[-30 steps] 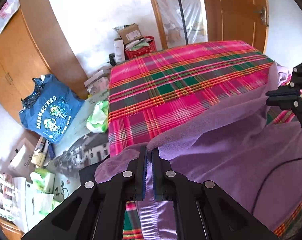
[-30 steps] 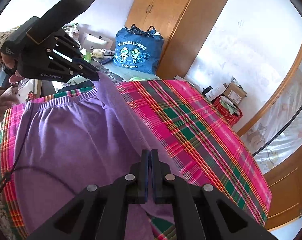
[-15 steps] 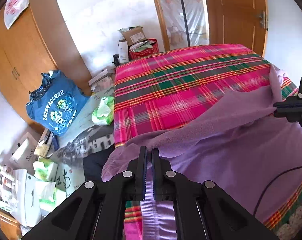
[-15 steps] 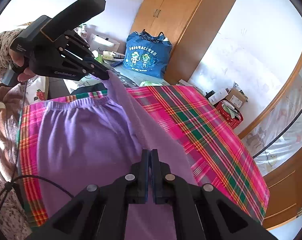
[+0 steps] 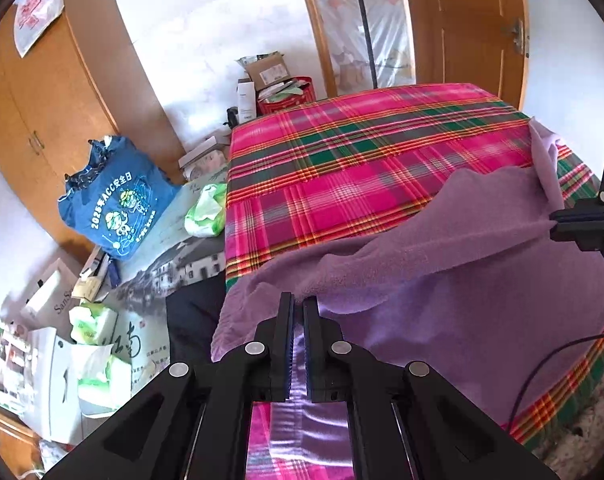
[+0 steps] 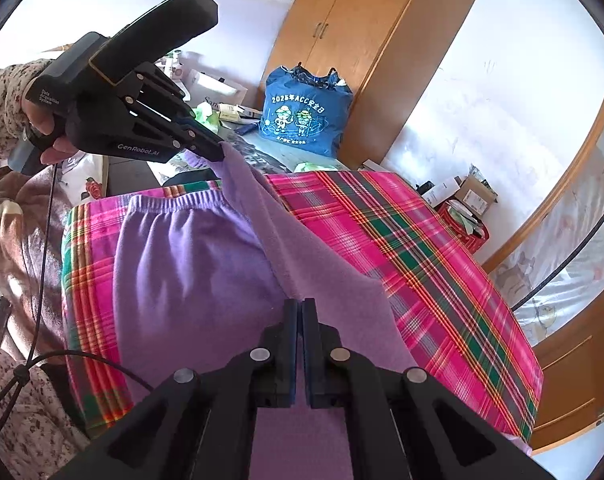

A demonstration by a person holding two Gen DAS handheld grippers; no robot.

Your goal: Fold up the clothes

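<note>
A purple fleece garment (image 5: 442,264) (image 6: 190,264) lies across the near part of a bed with a pink plaid cover (image 5: 342,168) (image 6: 422,256). Its elastic waistband (image 6: 174,202) rests flat near the bed's edge. My left gripper (image 5: 298,304) (image 6: 218,154) is shut on one corner of the garment's raised edge. My right gripper (image 6: 301,308) (image 5: 554,224) is shut on the other end of that edge. Between the two, the lifted layer stretches in a taut ridge above the flat layer beneath.
A blue drawstring bag (image 5: 114,208) (image 6: 302,112) leans on a wooden wardrobe (image 6: 366,40). Boxes and tissue packs (image 5: 62,328) crowd the floor beside the bed. A red basket (image 5: 290,96) stands by the wall. A black cable (image 5: 542,368) trails over the bed's near corner.
Both grippers have carried the lifted purple edge back toward the near side of the bed, uncovering more of the plaid cover. The waistband now shows flat below.
</note>
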